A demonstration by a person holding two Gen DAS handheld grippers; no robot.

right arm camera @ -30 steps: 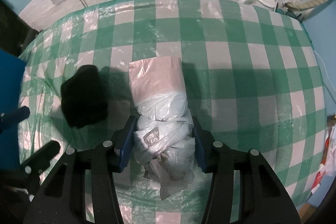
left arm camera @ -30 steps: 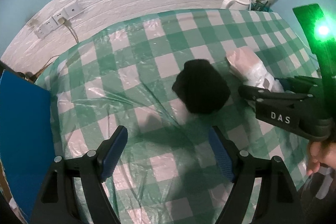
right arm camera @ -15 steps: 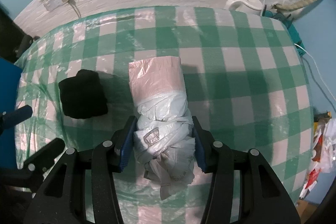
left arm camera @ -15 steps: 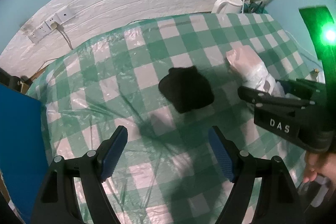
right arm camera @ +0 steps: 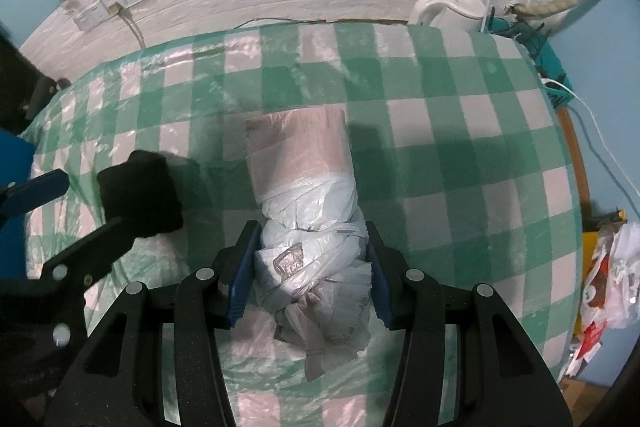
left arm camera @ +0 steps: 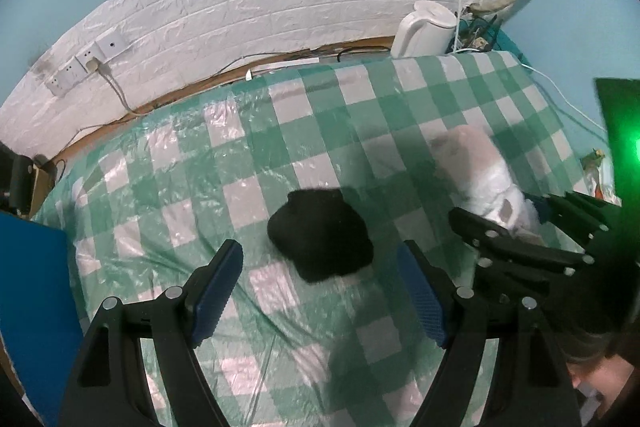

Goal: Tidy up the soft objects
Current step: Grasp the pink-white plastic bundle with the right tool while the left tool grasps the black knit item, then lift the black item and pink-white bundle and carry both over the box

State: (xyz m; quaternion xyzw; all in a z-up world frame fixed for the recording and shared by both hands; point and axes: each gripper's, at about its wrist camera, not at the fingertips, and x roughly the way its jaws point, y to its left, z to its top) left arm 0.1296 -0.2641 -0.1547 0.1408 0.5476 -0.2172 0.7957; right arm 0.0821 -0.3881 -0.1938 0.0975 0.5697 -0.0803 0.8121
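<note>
Right tool (right arm camera: 310, 267) pinches crinkled, knotted plastic bundle (right arm camera: 308, 211).

Checked table (left arm camera: 304, 115): black bundle (left arm camera: 322, 238), possibly resting bag (right arm camera: 308, 203).

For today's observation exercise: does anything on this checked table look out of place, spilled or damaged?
Nothing looks spilled or broken. The right gripper is shut on the plastic-wrapped bundle, whose knotted end trails loose. The black soft object lies on the tablecloth before the open left gripper.
</note>
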